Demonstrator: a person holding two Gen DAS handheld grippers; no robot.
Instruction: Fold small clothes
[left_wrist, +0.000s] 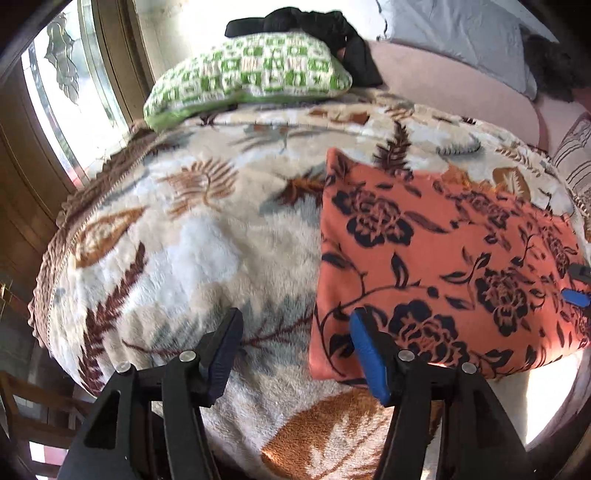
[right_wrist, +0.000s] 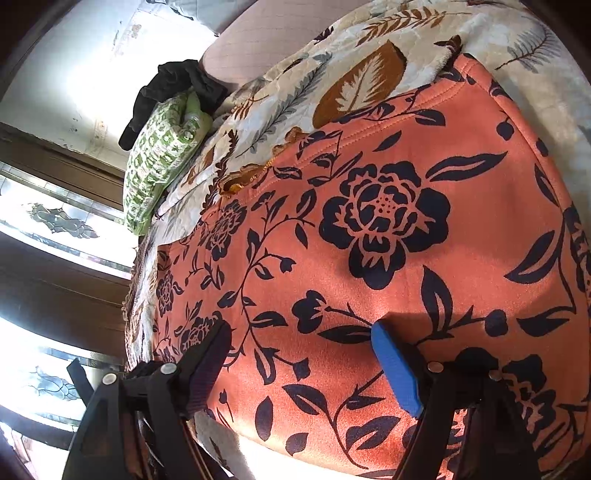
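An orange garment with a dark floral print lies flat on the leaf-patterned blanket, folded into a rough rectangle. My left gripper is open and empty, hovering over the garment's near left corner; its right finger is over the cloth, its left finger over the blanket. In the right wrist view the garment fills most of the frame. My right gripper is open and empty, low over the garment's near edge. The right gripper's blue pad also shows at the right edge of the left wrist view.
A green-and-white checked pillow lies at the far side of the bed with black clothes behind it. A pink sheet and grey pillow lie far right. A wooden-framed window stands at the left, past the blanket's edge.
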